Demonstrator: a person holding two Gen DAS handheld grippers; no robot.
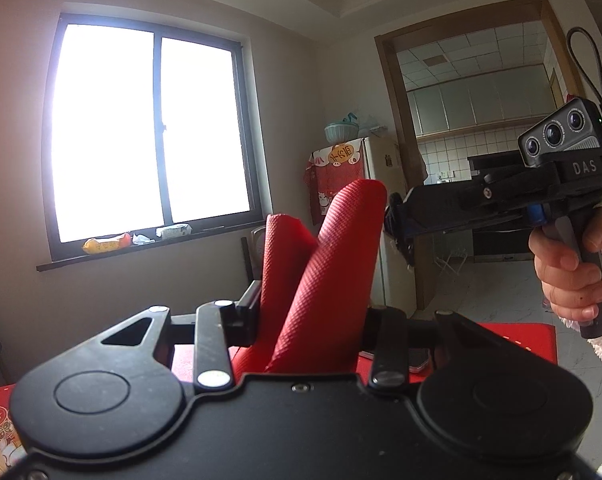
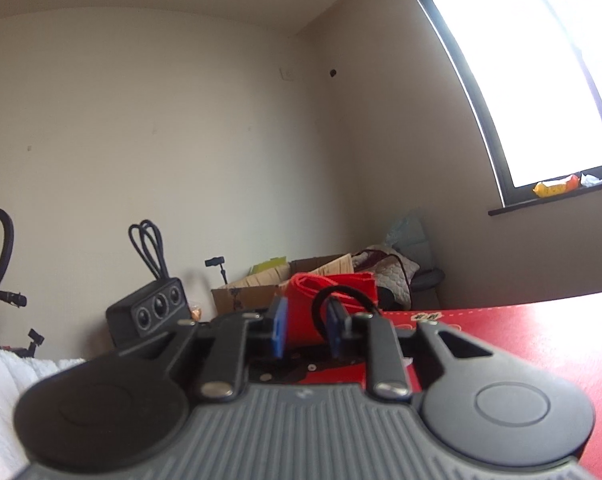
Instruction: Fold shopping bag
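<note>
The red woven shopping bag [image 1: 329,264], folded into a thick bundle, sticks up between the fingers of my left gripper [image 1: 313,312], which is shut on its lower part. My right gripper [image 1: 399,220] comes in from the right, held by a hand [image 1: 573,276], with its tips beside the bundle's upper right edge. In the right wrist view the bag [image 2: 333,288] rises just beyond the blue fingers [image 2: 279,334] of my right gripper [image 2: 307,332]. Those fingers stand apart, so it is open, and a black cable loop [image 2: 333,294] crosses in front of the bag.
A table with a red cloth [image 1: 517,336] [image 2: 521,340] lies below both grippers. A phone-like object [image 1: 417,360] rests on it near my left gripper. A fridge [image 1: 381,160] and bright window [image 1: 149,136] stand behind; cardboard boxes [image 2: 261,280] sit by the wall.
</note>
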